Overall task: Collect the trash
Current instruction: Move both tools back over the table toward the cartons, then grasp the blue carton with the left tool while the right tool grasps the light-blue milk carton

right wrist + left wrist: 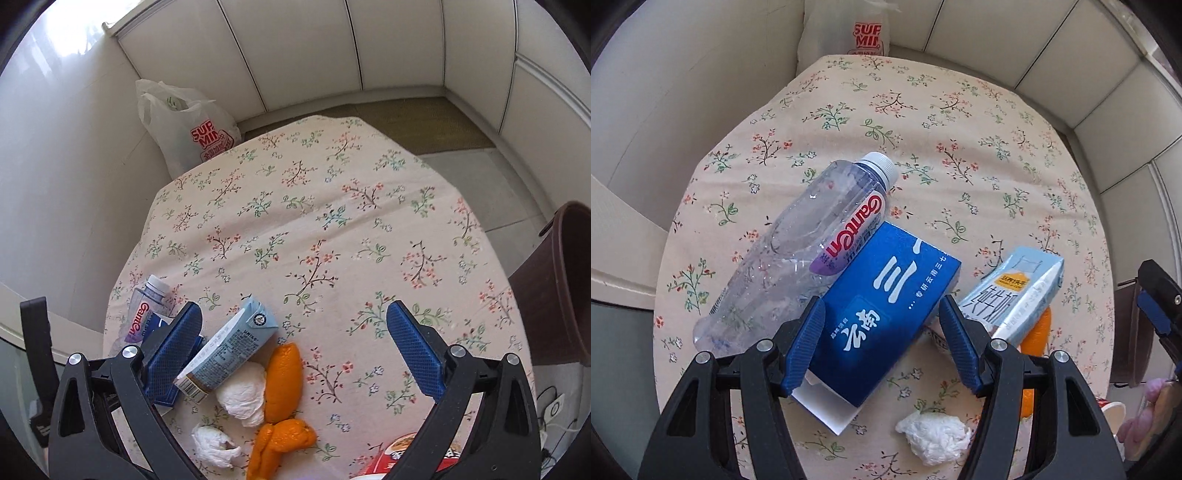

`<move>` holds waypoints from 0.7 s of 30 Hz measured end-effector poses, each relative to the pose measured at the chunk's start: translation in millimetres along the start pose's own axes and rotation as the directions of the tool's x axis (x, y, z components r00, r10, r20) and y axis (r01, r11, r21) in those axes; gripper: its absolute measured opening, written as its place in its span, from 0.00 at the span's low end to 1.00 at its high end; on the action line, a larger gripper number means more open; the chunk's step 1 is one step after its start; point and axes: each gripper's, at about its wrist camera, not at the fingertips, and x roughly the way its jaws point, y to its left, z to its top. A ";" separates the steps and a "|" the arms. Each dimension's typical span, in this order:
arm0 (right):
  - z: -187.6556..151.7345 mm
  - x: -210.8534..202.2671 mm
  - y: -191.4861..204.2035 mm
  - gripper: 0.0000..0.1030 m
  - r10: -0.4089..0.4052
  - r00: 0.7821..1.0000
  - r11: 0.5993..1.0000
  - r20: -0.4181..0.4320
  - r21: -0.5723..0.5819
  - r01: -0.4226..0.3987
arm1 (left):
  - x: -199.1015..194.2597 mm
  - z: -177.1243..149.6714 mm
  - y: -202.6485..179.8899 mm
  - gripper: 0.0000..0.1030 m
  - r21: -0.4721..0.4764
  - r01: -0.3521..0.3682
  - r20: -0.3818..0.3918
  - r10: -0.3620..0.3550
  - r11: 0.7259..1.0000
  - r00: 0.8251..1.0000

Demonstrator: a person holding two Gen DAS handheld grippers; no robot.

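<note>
Blue carton (886, 314) lies between the left tool's (882, 343) spread fingers; right tool (295, 347) gapes above the tablecloth (332, 221).

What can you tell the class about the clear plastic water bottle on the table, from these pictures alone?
The water bottle is clear, ribbed plastic with a white screw cap and a pink-and-purple label. It looks empty and dented. It lies on its side on the floral tablecloth, cap pointing toward the table's far side. The blue box lies against its labelled side. The left gripper stands open around that box, not the bottle.
</note>
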 end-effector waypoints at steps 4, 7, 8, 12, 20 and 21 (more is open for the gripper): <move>0.1 12.9 -3.2 0.93 0.037 0.997 0.998 -0.061 0.057 -0.033 | 4.1 5.5 6.9 0.67 -0.014 0.011 -0.007 -0.011 1.000 1.000; -0.9 19.1 -2.6 0.93 0.042 0.995 0.998 -0.088 0.059 -0.037 | 6.9 7.6 2.8 0.69 0.031 -0.005 -0.022 0.005 1.000 1.000; -1.7 20.7 -1.2 0.93 0.041 0.995 0.998 -0.095 0.054 -0.036 | 9.9 8.2 0.9 0.70 0.044 -0.016 -0.035 0.017 0.999 0.999; -2.6 24.1 -0.7 0.93 0.037 0.993 0.999 -0.112 0.042 -0.032 | 25.1 4.2 -5.7 0.70 0.076 -0.012 -0.099 0.020 0.997 0.995; -3.7 35.3 -2.9 0.93 0.050 0.987 0.997 -0.151 0.068 -0.040 | 19.8 -8.9 -20.2 0.56 0.159 -0.055 -0.064 0.066 0.986 0.996; -4.3 38.1 -2.5 0.93 0.055 0.986 0.996 -0.159 0.073 -0.044 | 17.0 -10.7 -21.7 0.54 0.166 -0.059 -0.060 0.070 0.984 0.996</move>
